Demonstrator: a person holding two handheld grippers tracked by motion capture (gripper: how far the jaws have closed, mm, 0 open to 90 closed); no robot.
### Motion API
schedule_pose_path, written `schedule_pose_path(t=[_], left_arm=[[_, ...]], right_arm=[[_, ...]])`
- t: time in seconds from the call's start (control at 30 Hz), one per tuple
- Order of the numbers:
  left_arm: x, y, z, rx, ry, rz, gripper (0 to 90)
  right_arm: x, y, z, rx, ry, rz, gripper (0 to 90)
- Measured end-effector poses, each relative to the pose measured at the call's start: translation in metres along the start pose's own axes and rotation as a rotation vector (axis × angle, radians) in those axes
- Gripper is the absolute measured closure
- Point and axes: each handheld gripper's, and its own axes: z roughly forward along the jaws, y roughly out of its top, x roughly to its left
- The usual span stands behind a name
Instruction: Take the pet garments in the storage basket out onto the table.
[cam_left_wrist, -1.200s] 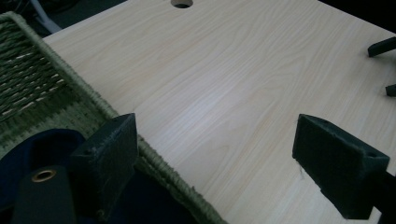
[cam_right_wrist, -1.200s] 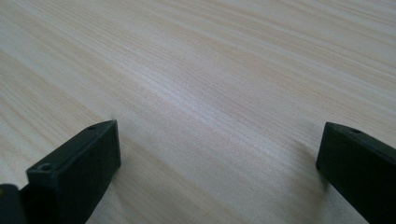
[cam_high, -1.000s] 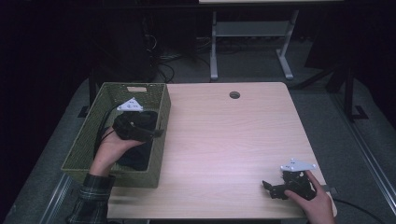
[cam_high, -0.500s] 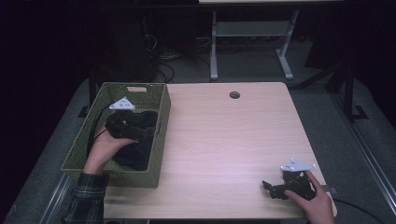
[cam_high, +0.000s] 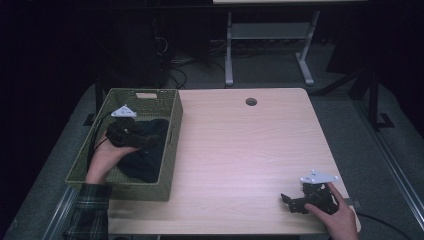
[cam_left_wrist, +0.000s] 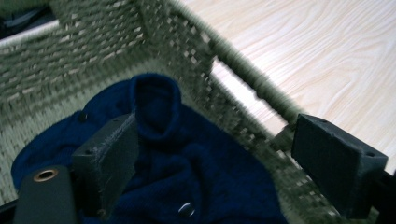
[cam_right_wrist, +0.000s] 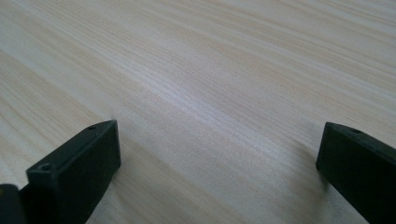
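The person's left hand (cam_high: 102, 157) is reaching into the olive-green woven rectangular basket (cam_high: 172, 150) sitting at the left edge of the pale wood-grain table (cam_high: 250, 150). In that hand the left gripper (cam_high: 131, 134) is hovering over a dark navy knitted garment with small buttons (cam_high: 145, 160), which is lying crumpled on the basket's floor. In the left gripper view, the jaws are standing wide apart with nothing between them, one over the blue knit (cam_left_wrist: 187, 168), the other out by the basket's near wall (cam_left_wrist: 224, 93), with the table showing beyond the rim. One raised fold of the knit is poking up in front of the left jaw.

Over at the table's near right corner, the right hand (cam_high: 340, 217) is holding the right gripper (cam_high: 292, 202) low against the tabletop, pointing left. In the right gripper view its jaws are also spread wide, framing bare wood (cam_right_wrist: 210, 93) and gripping nothing. A round cable hole (cam_high: 251, 101) is sitting near the table's far edge.
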Motion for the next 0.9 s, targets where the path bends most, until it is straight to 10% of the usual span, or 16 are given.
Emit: schedule_pose_path(t=[0.9], left_arm=[[0.009, -0.026, 0.054, 0.208, 0.011, -0.042, 14.8]], right_arm=[[0.000, 0.000, 0.000, 0.000, 0.000, 0.000, 0.0]])
